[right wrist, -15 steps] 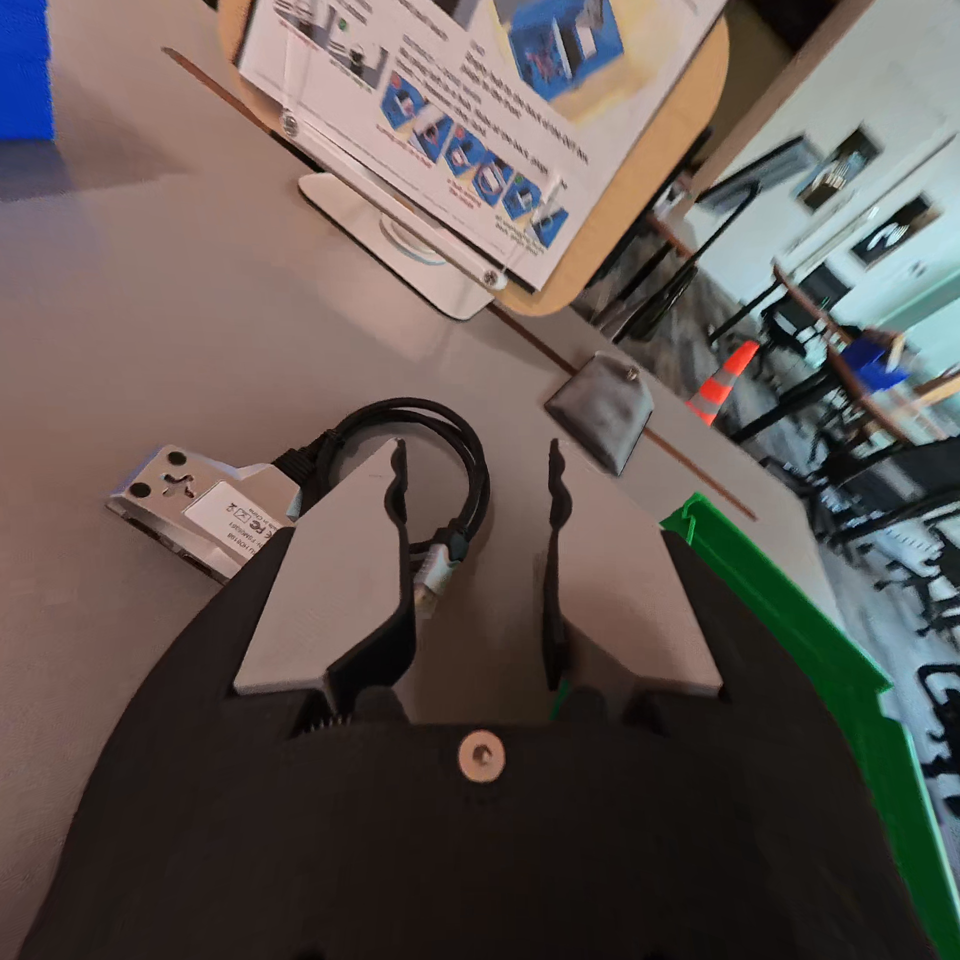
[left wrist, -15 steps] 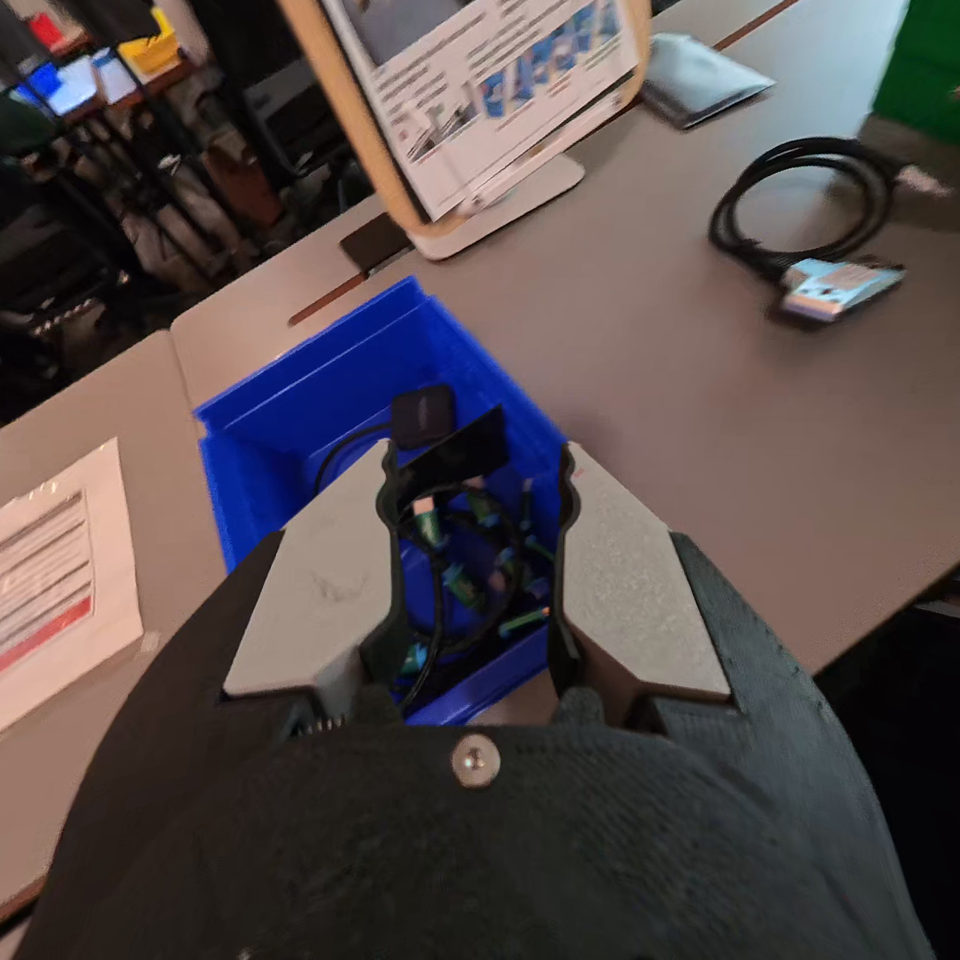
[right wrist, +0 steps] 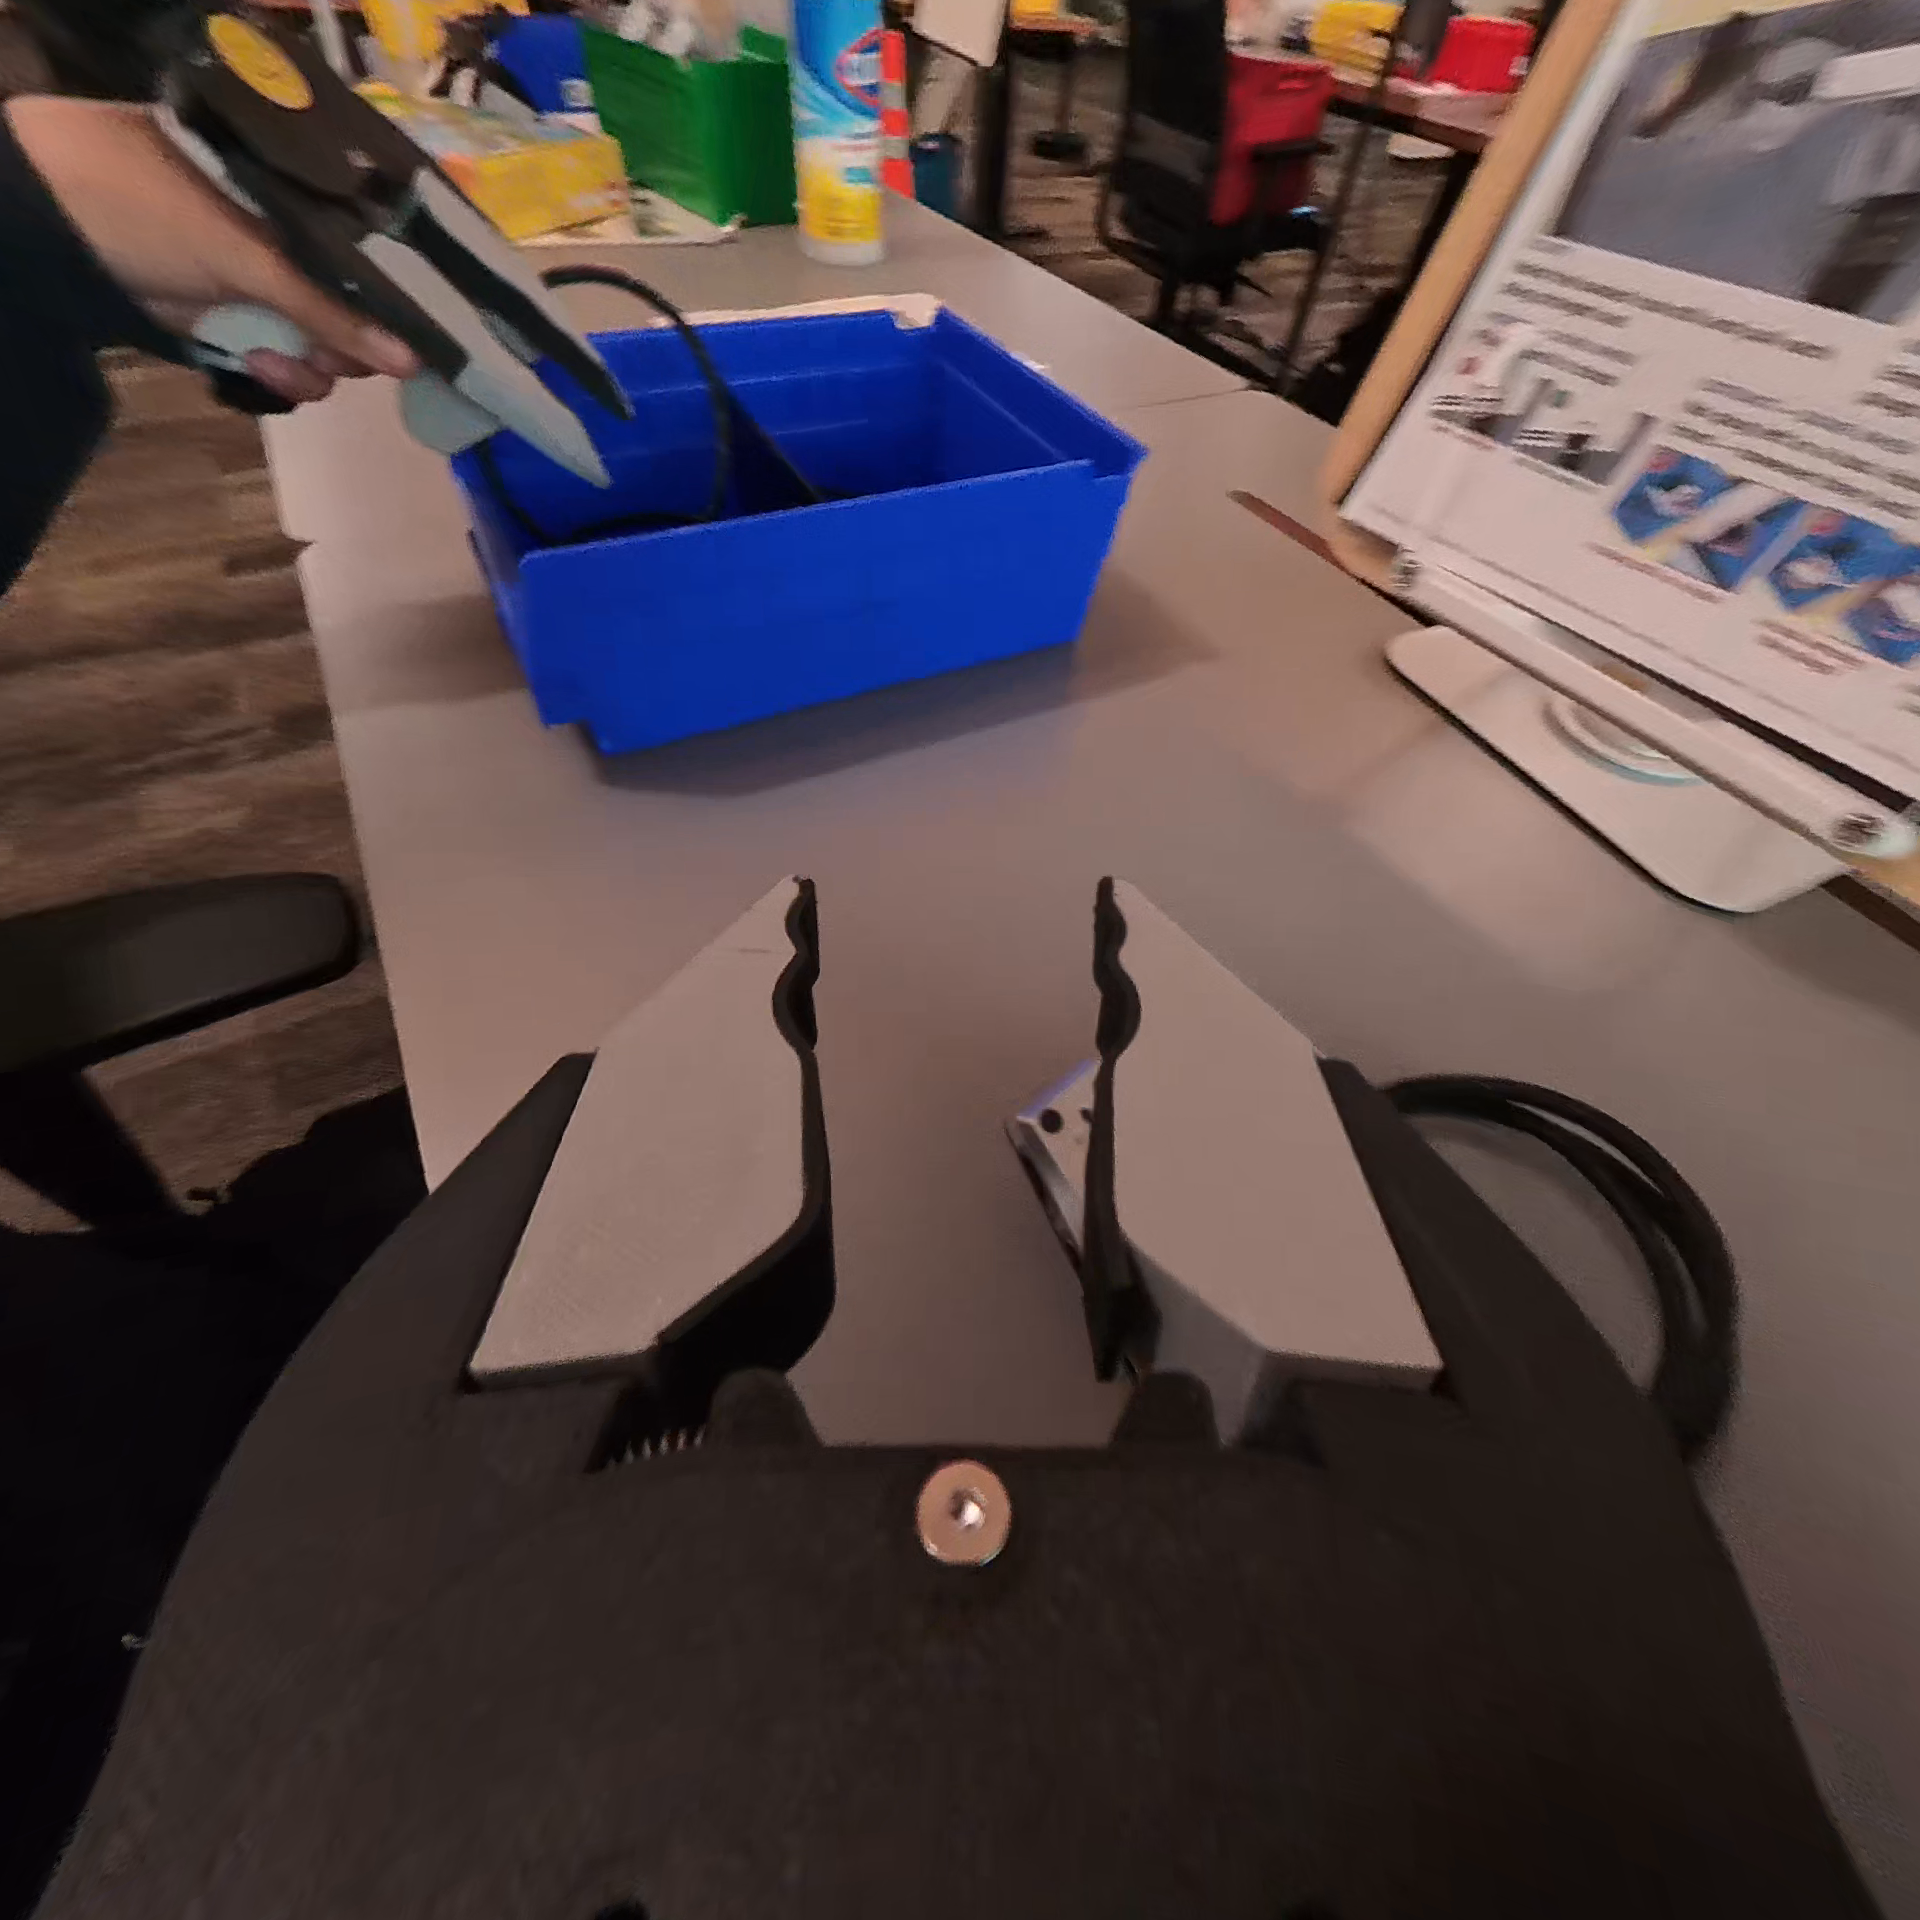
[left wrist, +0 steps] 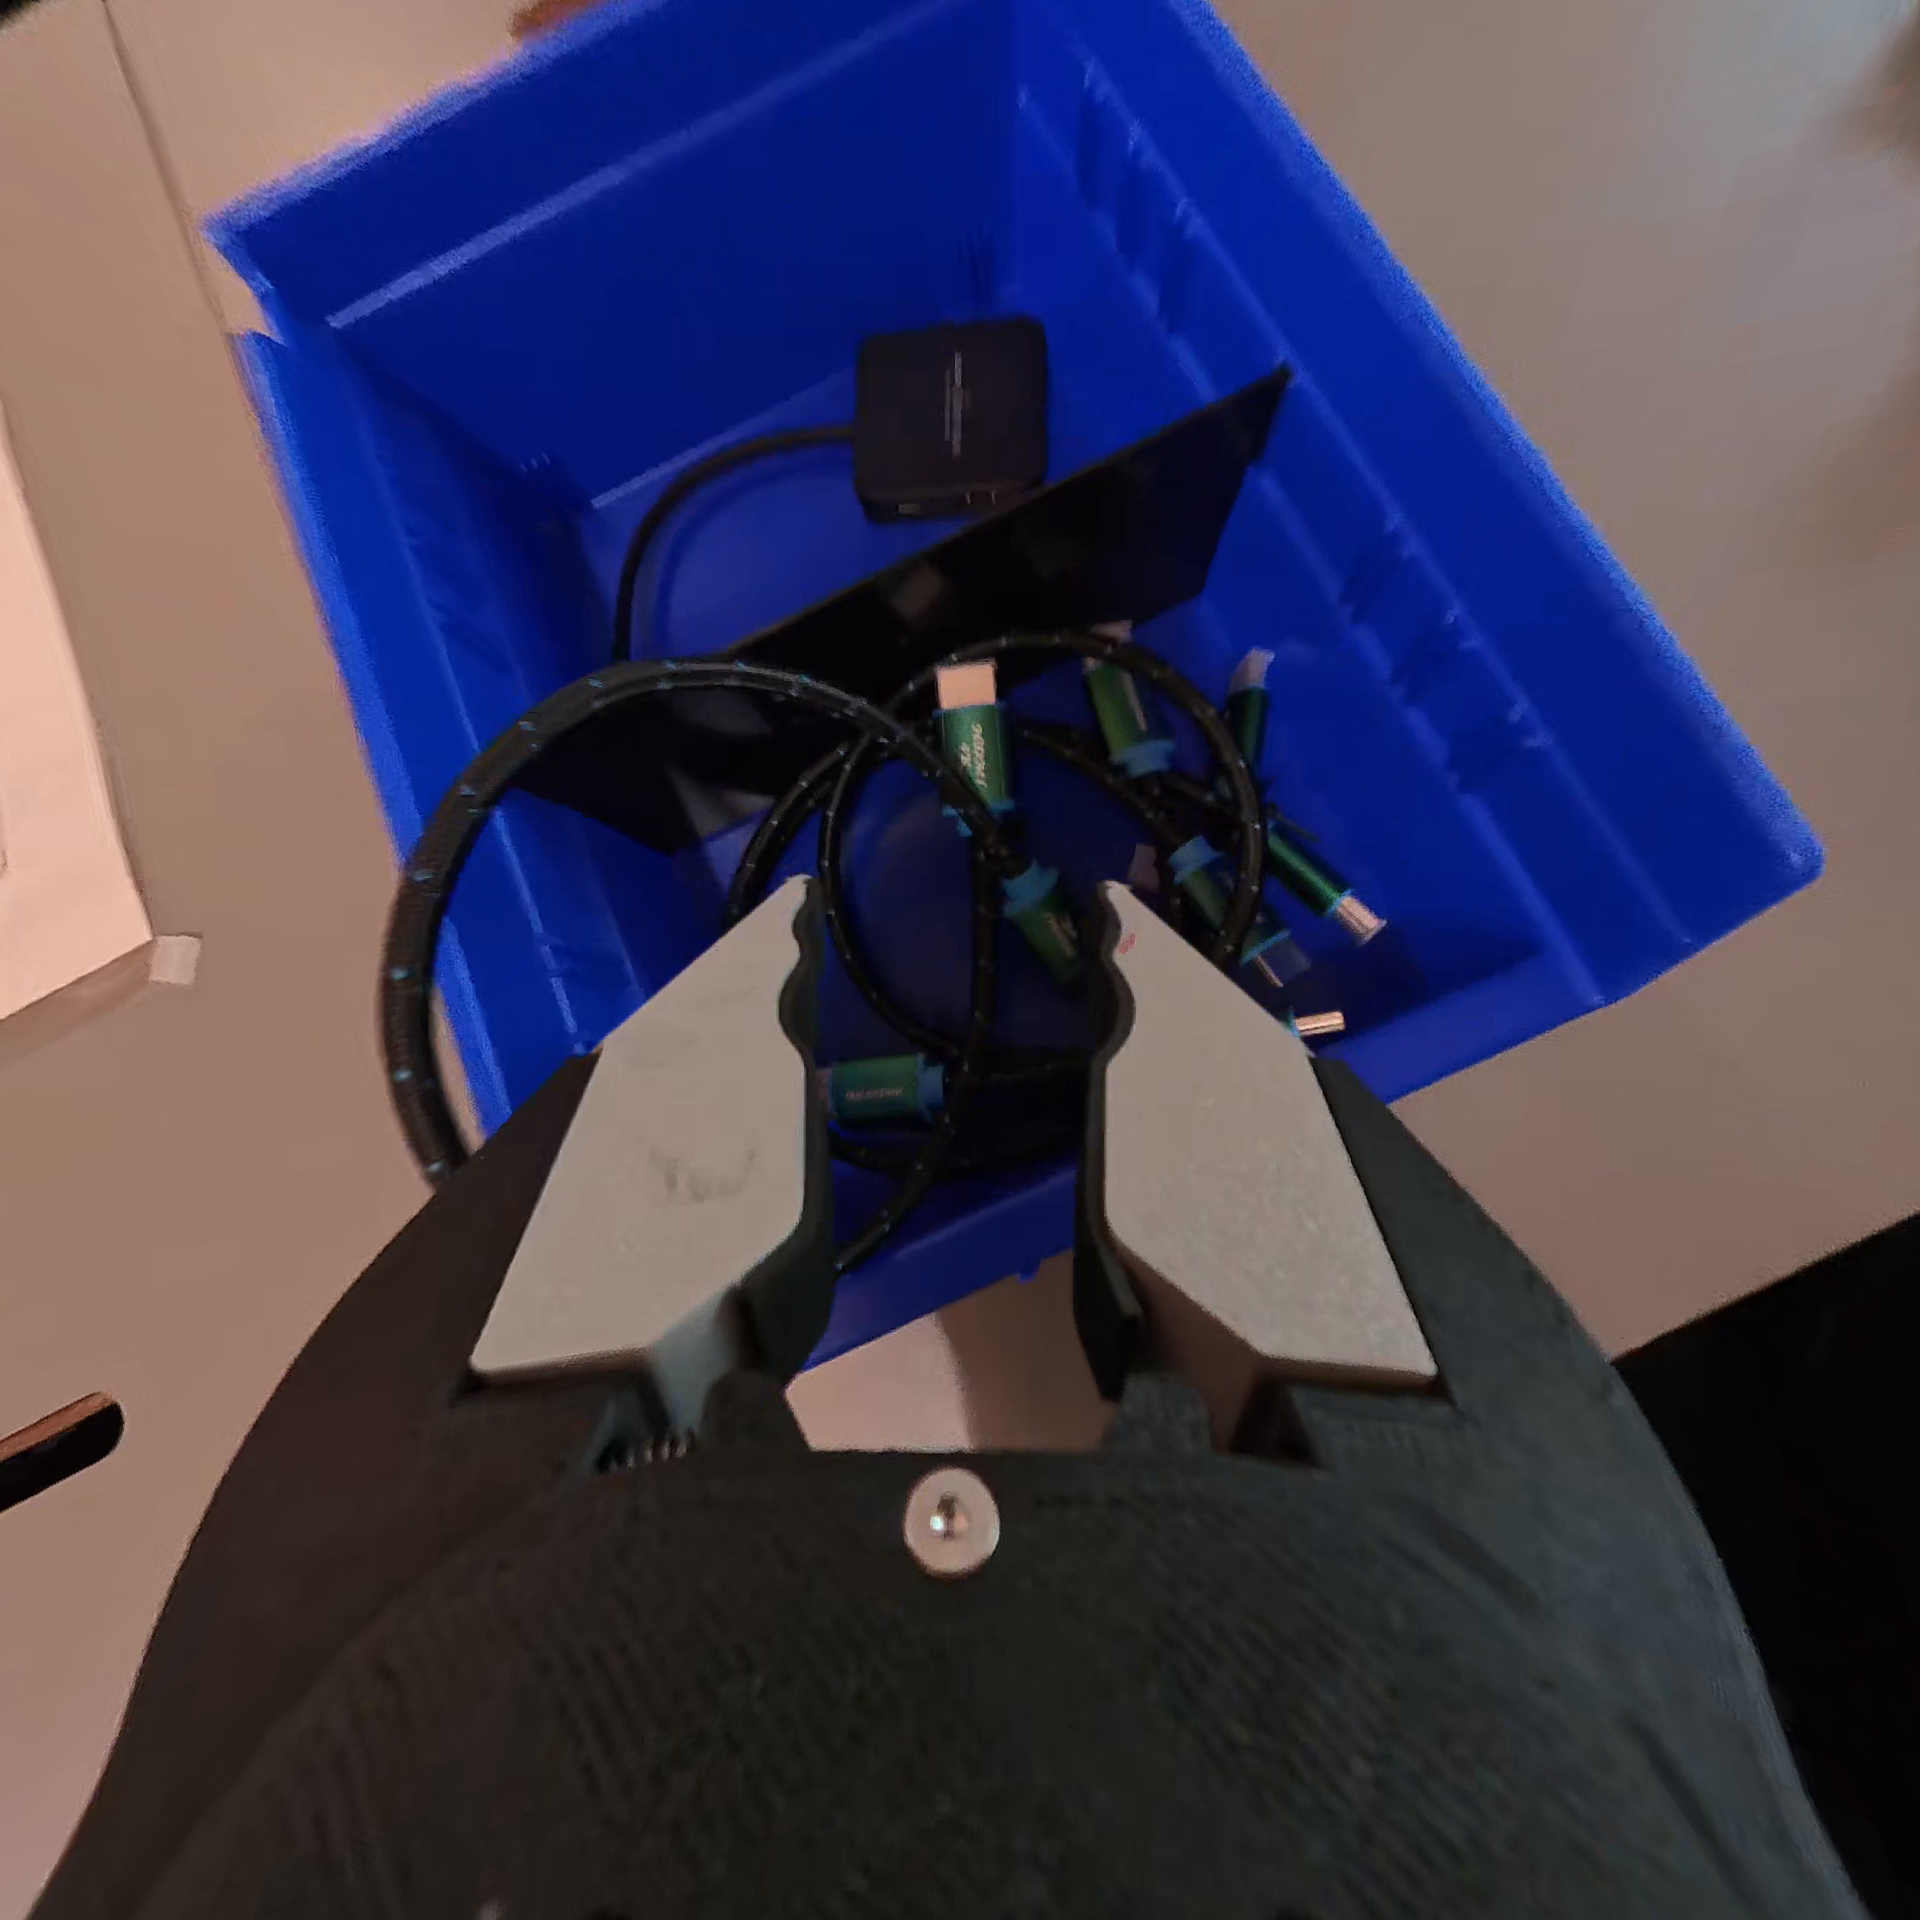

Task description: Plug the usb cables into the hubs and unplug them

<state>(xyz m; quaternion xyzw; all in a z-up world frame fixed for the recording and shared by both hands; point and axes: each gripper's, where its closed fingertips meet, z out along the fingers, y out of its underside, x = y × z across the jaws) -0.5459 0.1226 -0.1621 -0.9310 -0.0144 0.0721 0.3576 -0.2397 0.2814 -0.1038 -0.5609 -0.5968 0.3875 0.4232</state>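
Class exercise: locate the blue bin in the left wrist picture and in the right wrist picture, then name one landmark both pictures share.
Left wrist view: the blue bin fills the upper middle, directly beyond the open left claw.
Right wrist view: the bin sits upper left of centre on the grey table.
Shared landmark: the black divider inside the bin, also visible here.

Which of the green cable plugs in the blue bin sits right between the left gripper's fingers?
The green plug lying sideways low between the left gripper fingers, nearest the blue bin's front wall; the others lie farther in.
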